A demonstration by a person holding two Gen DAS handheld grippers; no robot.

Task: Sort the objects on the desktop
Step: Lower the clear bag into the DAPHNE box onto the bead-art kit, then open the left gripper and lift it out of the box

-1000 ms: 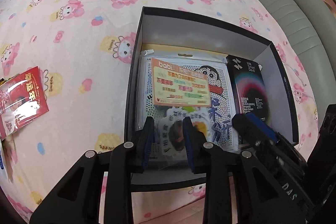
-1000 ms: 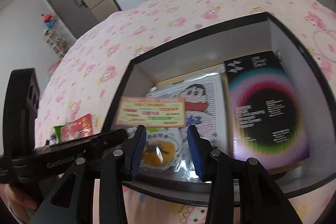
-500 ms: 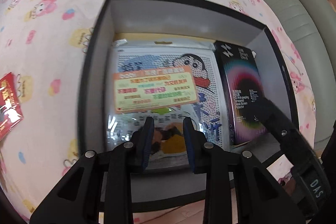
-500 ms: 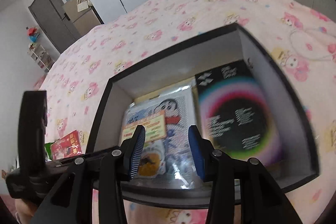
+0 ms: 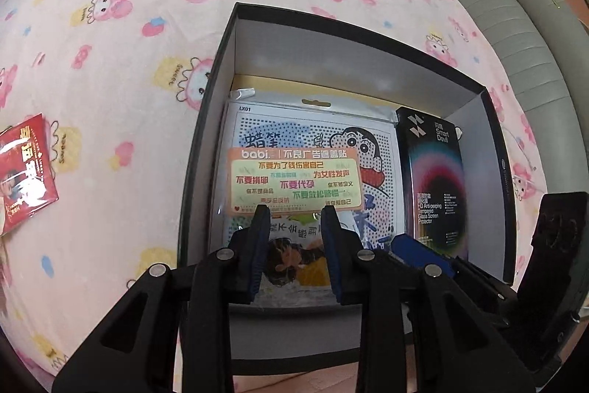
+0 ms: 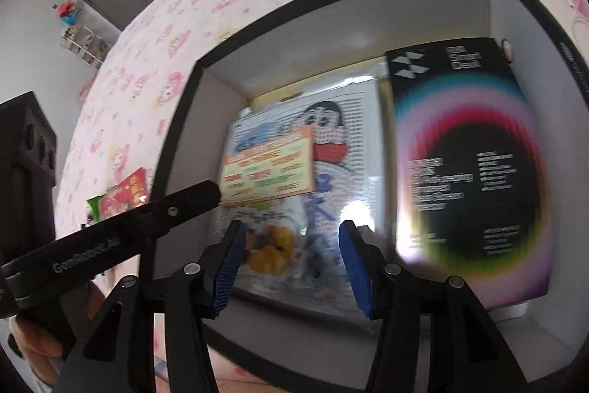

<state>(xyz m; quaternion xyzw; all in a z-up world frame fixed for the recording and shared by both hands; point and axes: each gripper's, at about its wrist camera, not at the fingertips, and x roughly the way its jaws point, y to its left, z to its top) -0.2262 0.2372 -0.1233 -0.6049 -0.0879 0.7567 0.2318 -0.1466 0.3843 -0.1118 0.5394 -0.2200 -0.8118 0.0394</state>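
A black open box (image 5: pixel 210 120) (image 6: pixel 173 142) lies on the pink cartoon bedspread. Inside it lie a plastic-wrapped cartoon sticker pack (image 5: pixel 316 150) (image 6: pixel 331 186) with an orange "babi" card (image 5: pixel 294 183) (image 6: pixel 268 172) on top, and a black screen-protector box (image 5: pixel 434 186) (image 6: pixel 467 172) on the right. My left gripper (image 5: pixel 294 220) is open and empty over the near part of the sticker pack. My right gripper (image 6: pixel 289 234) is open wide and empty above the same pack; it shows in the left wrist view (image 5: pixel 416 249) at lower right.
A red packet (image 5: pixel 25 168) (image 6: pixel 125 194) lies on the bedspread left of the box. A grey padded headboard (image 5: pixel 515 10) runs along the right. A wardrobe, door and small shelf (image 6: pixel 84 43) stand in the room behind.
The left gripper has drawn back and risen from the box. The right gripper has moved closer into the box and opened wider.
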